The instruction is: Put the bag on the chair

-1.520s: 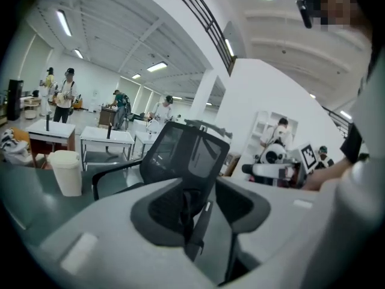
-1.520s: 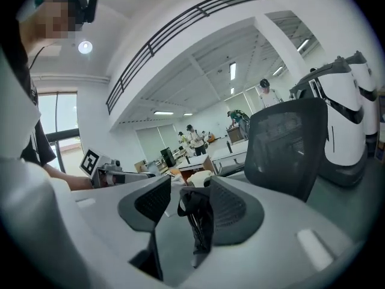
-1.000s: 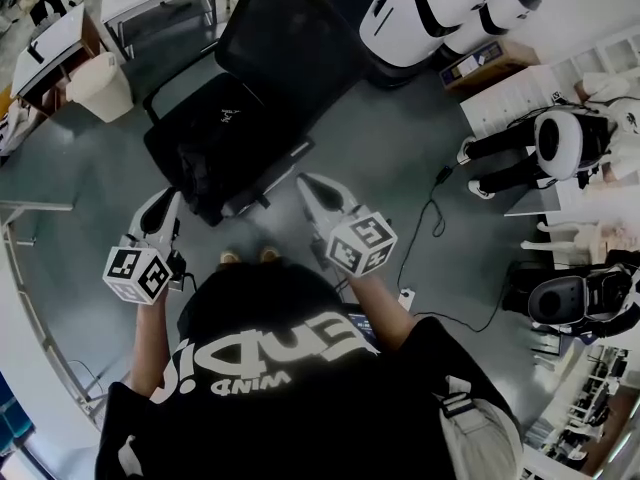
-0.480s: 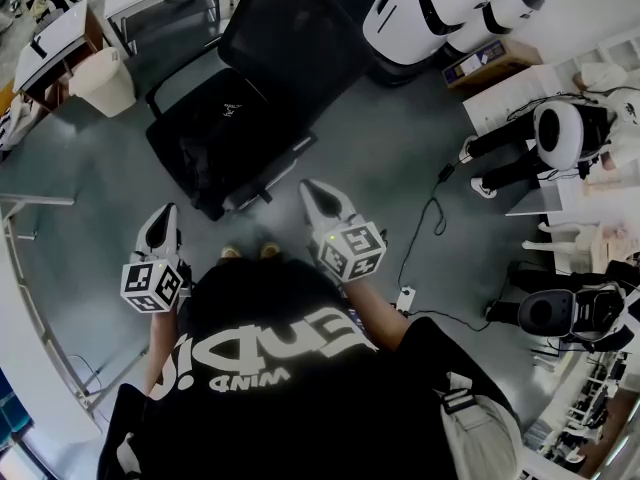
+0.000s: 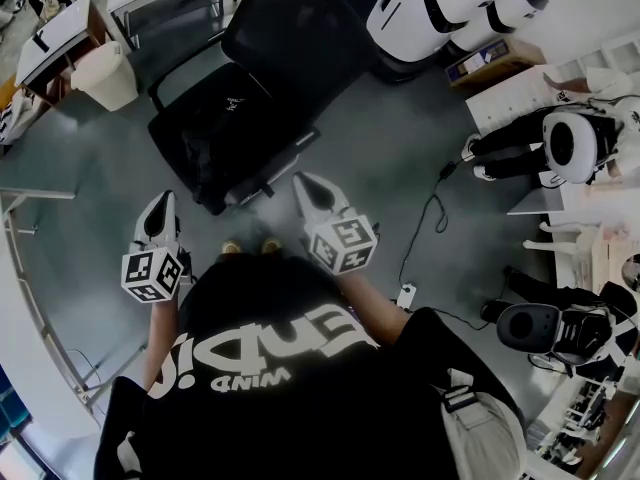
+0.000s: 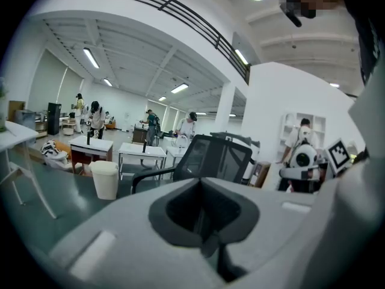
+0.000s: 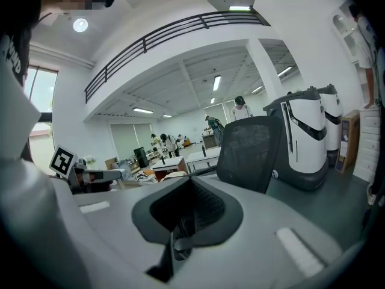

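Note:
The black office chair (image 5: 285, 38) stands at the upper middle of the head view, and a black bag (image 5: 215, 138) lies on its seat, reaching the front edge. My left gripper (image 5: 162, 201) is shut and empty, below and left of the seat, apart from the bag. The right gripper (image 5: 299, 180) is also shut and empty, just off the seat's front right corner. In the left gripper view the closed jaws (image 6: 202, 214) point toward the chair's mesh back (image 6: 218, 159). From the right gripper (image 7: 183, 214) the chair back (image 7: 249, 152) shows to the right.
A white bin (image 5: 103, 76) and desks (image 5: 60, 38) stand left of the chair. Large white machines (image 5: 440, 8) are behind it. A cable (image 5: 432, 218) runs over the grey floor at right, near a shelf (image 5: 510, 98) and a white robot (image 5: 560, 143). People work far off.
The left gripper has drawn back from the bag's edge at the seat toward me and its jaws have shut empty. The right gripper shifted slightly, still shut.

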`<state>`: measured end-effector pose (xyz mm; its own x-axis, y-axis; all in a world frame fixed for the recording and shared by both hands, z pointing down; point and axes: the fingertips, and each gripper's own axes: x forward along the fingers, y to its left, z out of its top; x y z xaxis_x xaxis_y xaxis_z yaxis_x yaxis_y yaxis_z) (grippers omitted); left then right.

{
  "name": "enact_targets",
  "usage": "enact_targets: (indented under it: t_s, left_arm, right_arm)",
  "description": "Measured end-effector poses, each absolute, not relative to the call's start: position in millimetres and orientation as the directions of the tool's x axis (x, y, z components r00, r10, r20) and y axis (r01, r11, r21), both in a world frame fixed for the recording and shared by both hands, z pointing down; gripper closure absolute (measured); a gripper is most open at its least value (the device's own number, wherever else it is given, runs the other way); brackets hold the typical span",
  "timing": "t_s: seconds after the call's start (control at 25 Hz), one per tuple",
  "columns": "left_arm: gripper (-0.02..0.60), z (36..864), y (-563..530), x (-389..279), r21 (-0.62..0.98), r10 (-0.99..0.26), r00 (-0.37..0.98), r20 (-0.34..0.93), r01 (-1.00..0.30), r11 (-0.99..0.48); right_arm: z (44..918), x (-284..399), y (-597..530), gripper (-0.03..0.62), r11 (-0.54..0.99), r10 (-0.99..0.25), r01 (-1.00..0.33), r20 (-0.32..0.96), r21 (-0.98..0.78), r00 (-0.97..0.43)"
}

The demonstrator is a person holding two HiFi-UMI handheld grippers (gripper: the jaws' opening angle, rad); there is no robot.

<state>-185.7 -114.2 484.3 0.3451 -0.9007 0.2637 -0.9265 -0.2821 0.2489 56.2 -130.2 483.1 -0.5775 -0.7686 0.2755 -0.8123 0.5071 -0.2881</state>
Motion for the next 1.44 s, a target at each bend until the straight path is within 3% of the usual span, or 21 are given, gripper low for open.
enact_targets:
  t_s: [1.44]
  left_arm:
    - [0.579,502.3,-97.4,-193.8,0.287,-0.897,0.322,0.302,-0.928,-0.236]
  right_arm:
    - [492.5,54.2,-118.5,0.592,0.490,-0.769,-0.825,0.305,-0.281,-0.561]
